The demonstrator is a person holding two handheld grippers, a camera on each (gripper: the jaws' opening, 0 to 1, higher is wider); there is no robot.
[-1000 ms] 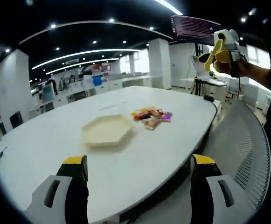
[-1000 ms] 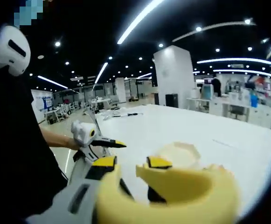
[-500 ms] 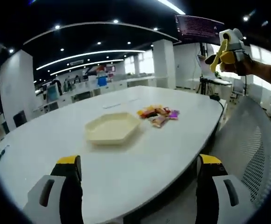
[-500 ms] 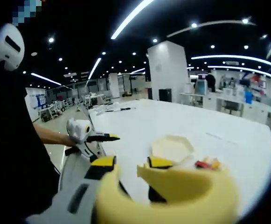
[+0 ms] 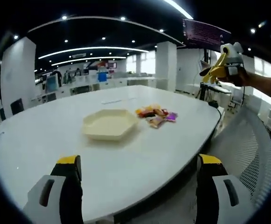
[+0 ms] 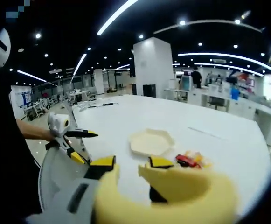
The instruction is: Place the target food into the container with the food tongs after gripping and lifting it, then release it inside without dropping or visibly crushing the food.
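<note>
Hovering above the near edge of the big white table [image 5: 126, 158], the left gripper [image 5: 137, 186] has its yellow-tipped jaws spread wide apart, with nothing between them. Out on the table sits the cream hexagonal container [image 5: 109, 125], shallow and bare inside, and just to its right lies the little heap of wrapped snacks [image 5: 155, 115] in orange, red and purple, close to the container but not touching it. Up at the right edge of the left gripper view, the right gripper [image 5: 220, 65] is held high in a hand, off past the table's edge, yellow food tongs [image 5: 213, 71] in its grip. Over in the right gripper view, those tongs [image 6: 182, 193] bulk large at the bottom, clamped between the jaws of the right gripper [image 6: 131, 163]. Beyond them lie the container [image 6: 150, 142] and the snacks [image 6: 190, 159], and at left the left gripper [image 6: 72, 140] pokes out over a mesh chair back [image 6: 60, 172].
</note>
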